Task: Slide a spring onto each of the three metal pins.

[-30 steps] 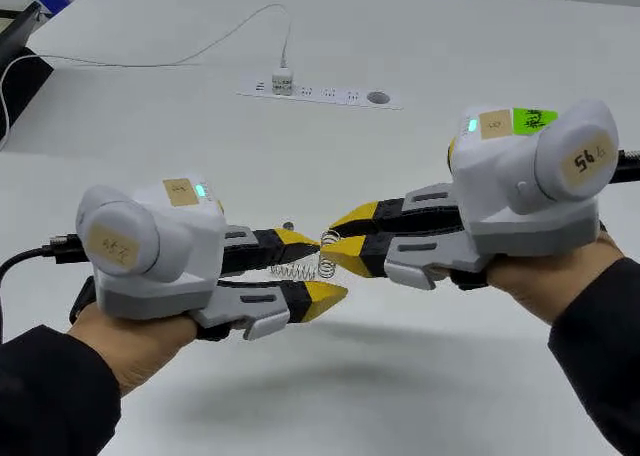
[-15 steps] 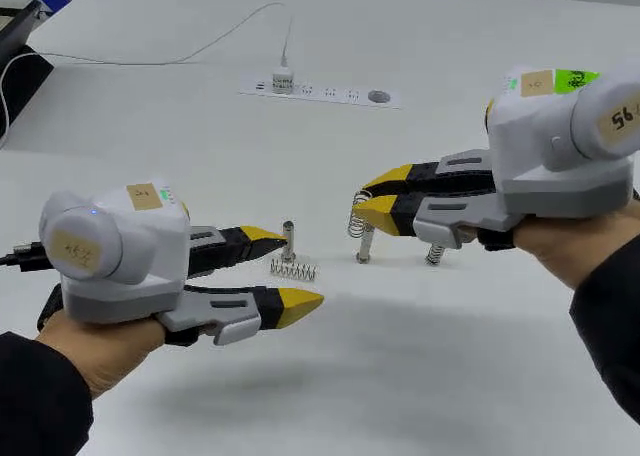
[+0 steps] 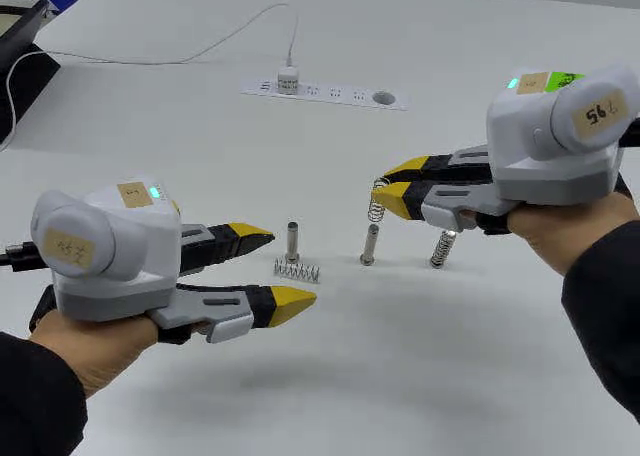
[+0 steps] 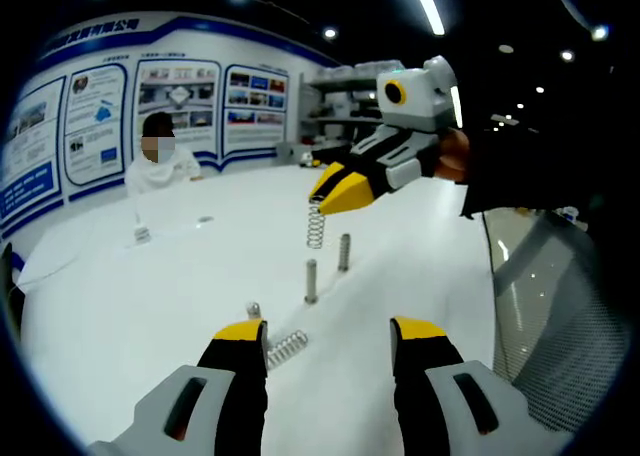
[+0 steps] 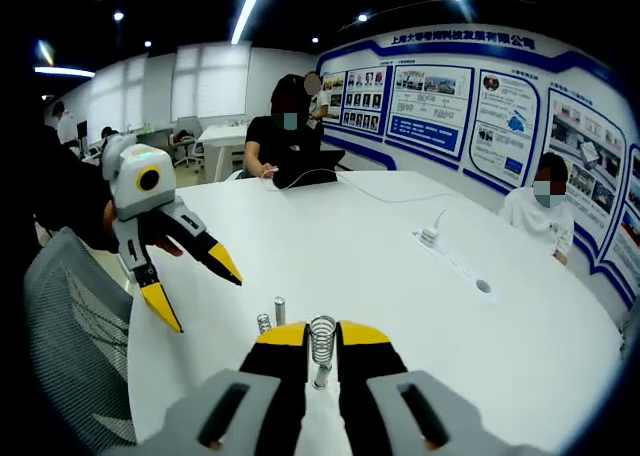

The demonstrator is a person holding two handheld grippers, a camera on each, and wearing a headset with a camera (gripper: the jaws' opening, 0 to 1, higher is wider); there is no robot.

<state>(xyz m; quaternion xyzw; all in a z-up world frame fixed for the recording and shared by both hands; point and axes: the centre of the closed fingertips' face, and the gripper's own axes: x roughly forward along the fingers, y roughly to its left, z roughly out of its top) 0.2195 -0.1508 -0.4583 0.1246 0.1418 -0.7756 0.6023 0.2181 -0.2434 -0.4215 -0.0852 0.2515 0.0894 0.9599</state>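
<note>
Three metal pins stand on the white table: a bare left pin (image 3: 292,241), a bare middle pin (image 3: 370,244) and a right pin (image 3: 442,248) wearing a spring. My right gripper (image 3: 384,192) is shut on a spring (image 3: 376,207) that hangs upright just above the middle pin. In the right gripper view this spring (image 5: 322,340) sits between the pinched jaws over the pin (image 5: 320,377). A loose spring (image 3: 297,270) lies by the left pin. My left gripper (image 3: 286,267) is open, its jaws level with that loose spring (image 4: 286,346).
A white power strip (image 3: 322,93) with a plugged-in cable lies at the back of the table. A dark object (image 3: 22,58) sits at the far left edge. People sit at the table's far side in both gripper views.
The grippers were tip to tip a second ago. The right one has drawn away to the right with the spring, to above the middle pin. The left one has pulled back left, open.
</note>
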